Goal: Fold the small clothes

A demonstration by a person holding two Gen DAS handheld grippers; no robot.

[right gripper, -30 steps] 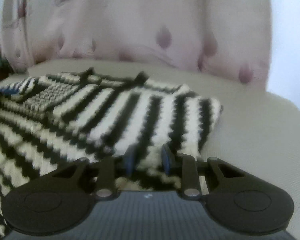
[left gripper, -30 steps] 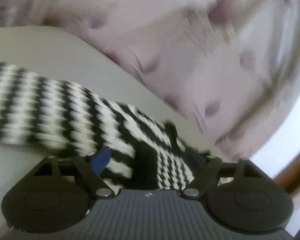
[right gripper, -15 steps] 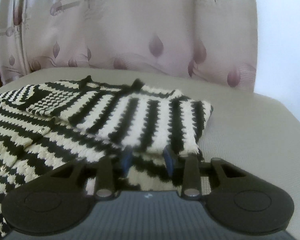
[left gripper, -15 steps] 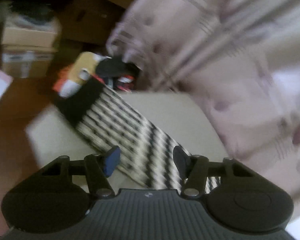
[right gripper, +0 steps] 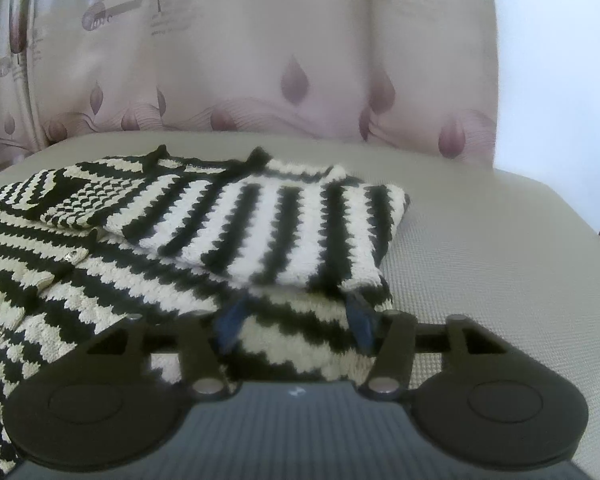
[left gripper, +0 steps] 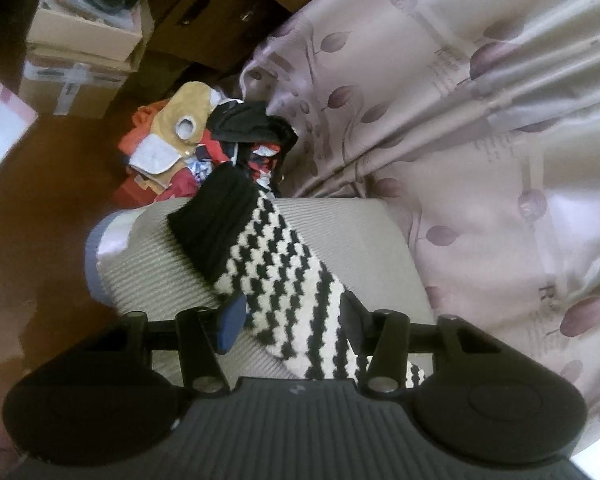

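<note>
A black-and-white striped knit sweater [right gripper: 148,280] lies on a beige cushion [right gripper: 480,264]. One side panel [right gripper: 284,224] is folded over its body. My right gripper [right gripper: 294,320] sits at the near edge of that fold, its jaws opening, with knit between the blue pads [right gripper: 360,320] but not pinched. In the left wrist view the sweater's sleeve [left gripper: 284,276] runs diagonally across the cushion [left gripper: 160,276] to a black cuff [left gripper: 216,224]. My left gripper [left gripper: 292,320] straddles the sleeve, its jaws closing, with the pads [left gripper: 232,320] at the sleeve's edges.
A pink patterned curtain [left gripper: 480,120] hangs behind the cushion. Beyond the cushion's left end lie a pile of clothes [left gripper: 204,144] and cardboard boxes [left gripper: 84,48] on a dark wooden floor [left gripper: 40,220]. Bare cushion lies right of the sweater.
My left gripper swung from over the sweater's body out to the sleeve near its cuff, and its jaws narrowed. The right gripper stayed in place and opened off the folded edge.
</note>
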